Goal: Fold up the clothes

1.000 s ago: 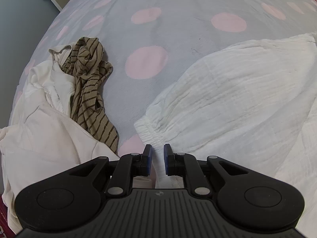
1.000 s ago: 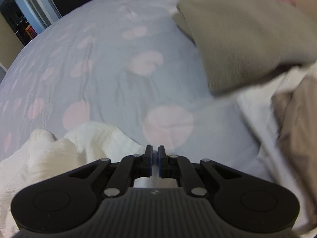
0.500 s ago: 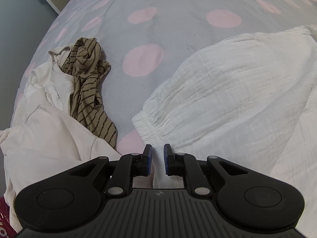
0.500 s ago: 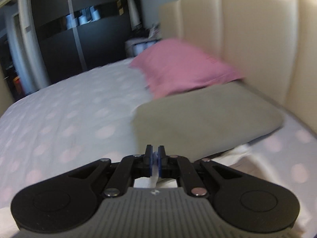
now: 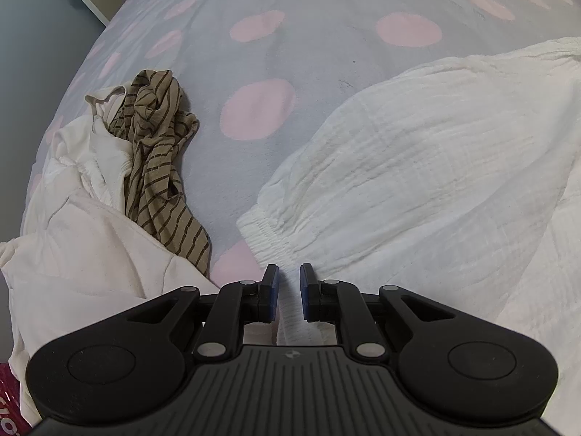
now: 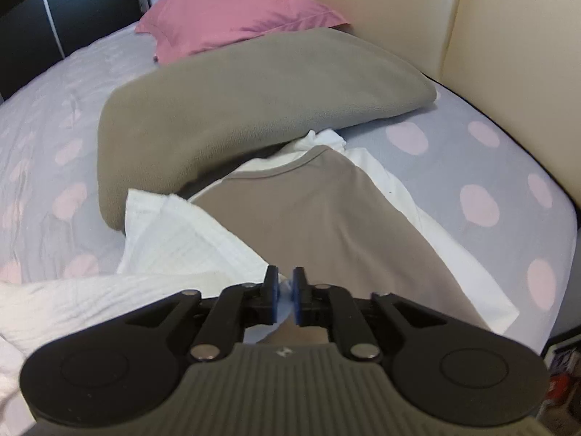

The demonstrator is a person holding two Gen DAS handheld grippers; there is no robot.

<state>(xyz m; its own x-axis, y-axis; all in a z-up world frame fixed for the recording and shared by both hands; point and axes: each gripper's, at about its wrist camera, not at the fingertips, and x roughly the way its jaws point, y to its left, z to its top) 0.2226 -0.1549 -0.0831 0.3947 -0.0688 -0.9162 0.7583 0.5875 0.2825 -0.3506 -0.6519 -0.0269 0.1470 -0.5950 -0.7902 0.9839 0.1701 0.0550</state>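
Left wrist view: the left gripper pinches the elastic hem of the white crinkled garment, spread across the dotted bedspread. The right gripper, its jaws just opening, has white cloth between them, near the headboard.

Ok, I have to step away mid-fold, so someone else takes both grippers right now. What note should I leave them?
Left gripper: closed on the elastic edge of the white crinkle garment, low over the dotted bedsheet.
Right gripper: jaws have just been opening, with a bit of pale fabric between them, above the taupe shirt.
Done: the taupe shirt lies flat on a white cloth beside the grey-green pillow.
Left: the white crinkle garment is spread out, not yet folded. The striped brown top and cream garment lie crumpled.
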